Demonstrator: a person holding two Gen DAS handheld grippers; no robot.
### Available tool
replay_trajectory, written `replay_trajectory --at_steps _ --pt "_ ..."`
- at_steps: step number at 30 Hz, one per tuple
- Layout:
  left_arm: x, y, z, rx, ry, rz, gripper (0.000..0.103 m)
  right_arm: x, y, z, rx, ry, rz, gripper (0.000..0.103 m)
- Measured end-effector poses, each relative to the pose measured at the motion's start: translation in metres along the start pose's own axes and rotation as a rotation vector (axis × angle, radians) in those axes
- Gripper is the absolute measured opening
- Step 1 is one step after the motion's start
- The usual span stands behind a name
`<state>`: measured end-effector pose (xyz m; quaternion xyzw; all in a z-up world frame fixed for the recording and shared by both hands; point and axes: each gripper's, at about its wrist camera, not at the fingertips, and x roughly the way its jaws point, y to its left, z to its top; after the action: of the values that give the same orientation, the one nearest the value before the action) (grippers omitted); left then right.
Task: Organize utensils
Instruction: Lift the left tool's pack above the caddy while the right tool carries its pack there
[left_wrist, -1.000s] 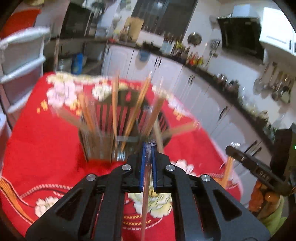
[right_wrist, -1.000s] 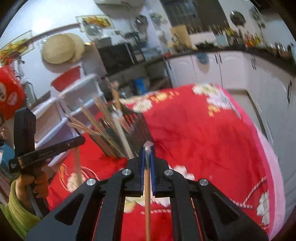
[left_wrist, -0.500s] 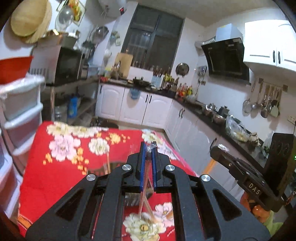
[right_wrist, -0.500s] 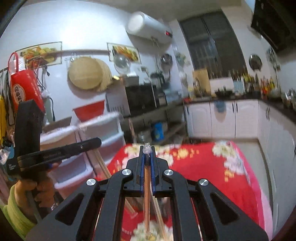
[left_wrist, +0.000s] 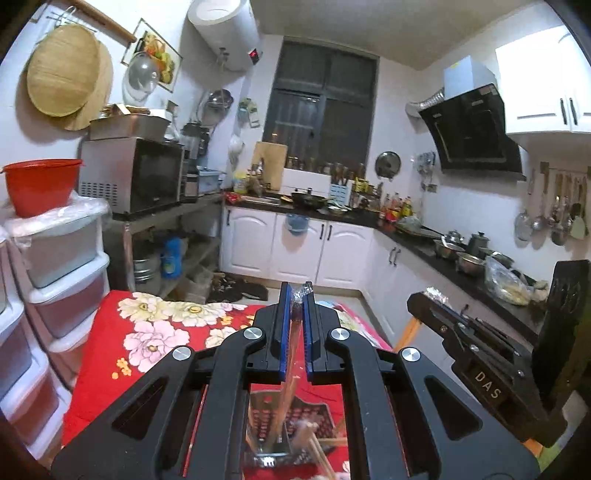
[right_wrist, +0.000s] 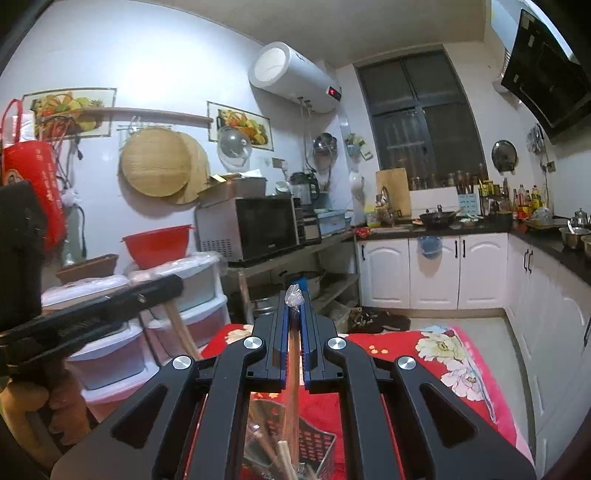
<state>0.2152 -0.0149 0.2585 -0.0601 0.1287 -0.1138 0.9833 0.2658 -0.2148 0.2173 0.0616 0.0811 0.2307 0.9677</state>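
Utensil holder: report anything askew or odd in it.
The chopsticks in the holder lean crossed at different angles instead of standing together. Each gripper, left and right, is shut on a plastic-wrapped pair above it.

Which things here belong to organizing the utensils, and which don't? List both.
Job:
- wrapped wooden chopsticks in the left gripper
- wrapped wooden chopsticks in the right gripper
- perforated metal utensil holder with loose chopsticks

Just lying about:
- red plastic basin
- silver microwave oven
- black wok
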Motion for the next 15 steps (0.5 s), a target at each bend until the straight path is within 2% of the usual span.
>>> replay_trajectory --at_steps 7,15 --pt "0.027 0.008 -0.021 -0.016 0.018 0.015 0.002 0.032 -0.011 -0.025 0.007 0.041 -0.016 0.006" --pt "0.053 0.012 -0.051 -0.014 0.093 0.018 0.002 0.053 -0.019 -0.055 0.005 0.122 -0.041 0.006"
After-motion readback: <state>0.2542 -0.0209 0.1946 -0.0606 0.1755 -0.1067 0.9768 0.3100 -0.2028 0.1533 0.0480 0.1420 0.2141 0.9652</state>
